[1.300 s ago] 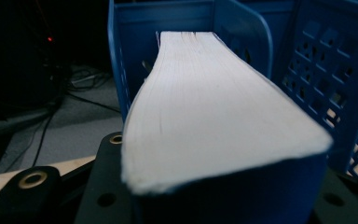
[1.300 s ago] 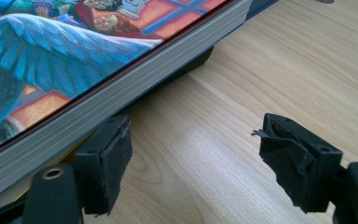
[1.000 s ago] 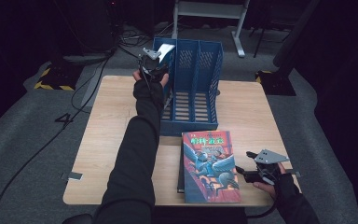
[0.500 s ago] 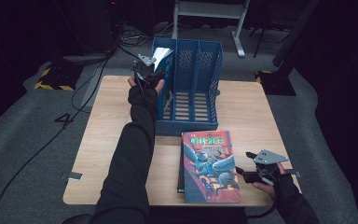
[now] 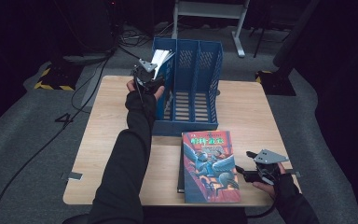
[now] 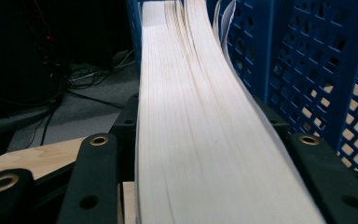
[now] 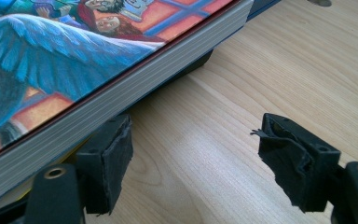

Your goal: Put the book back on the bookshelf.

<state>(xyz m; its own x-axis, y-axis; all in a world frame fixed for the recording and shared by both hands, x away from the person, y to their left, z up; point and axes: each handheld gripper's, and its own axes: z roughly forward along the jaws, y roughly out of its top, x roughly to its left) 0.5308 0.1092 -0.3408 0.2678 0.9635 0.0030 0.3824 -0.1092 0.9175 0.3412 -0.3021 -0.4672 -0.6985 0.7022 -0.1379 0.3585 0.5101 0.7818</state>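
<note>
Where the light wooden tabletop (image 5: 121, 140) fills the middle of the high view, a dark grey carpeted floor (image 5: 23, 140) surrounds it, with black cables (image 5: 91, 88) trailing across the upper left of the frame, a yellow-and-black striped marking (image 5: 51, 85) at left, and the white metal legs of a stand (image 5: 205, 11) at top centre. A blue perforated plastic three-slot file rack (image 5: 191, 88) lies on the far half of the table, above the frame's centre. The left gripper (image 5: 145, 74), held by a black-gloved hand at the rack's left edge in the upper middle of the frame, has a thick white-paged book (image 6: 196, 116) between its jaws; the jaws have just been opening, and in the left gripper view the page edges run up the centre of the frame between the two black jaws, with a narrow gap visible at the left jaw, so the pads no longer press on it. The book stands in the rack's leftmost slot, its pages fanning slightly at the top. A second thick paperback with a colourful illustrated cover (image 5: 209, 165) lies flat on a dark book near the table's lower edge. The right gripper (image 5: 248, 173) rests on the table at lower right, just beside that paperback; in the right gripper view its jaws stand apart over bare wood, the left jaw tucked under the overhanging page edge, gripping nothing
</note>
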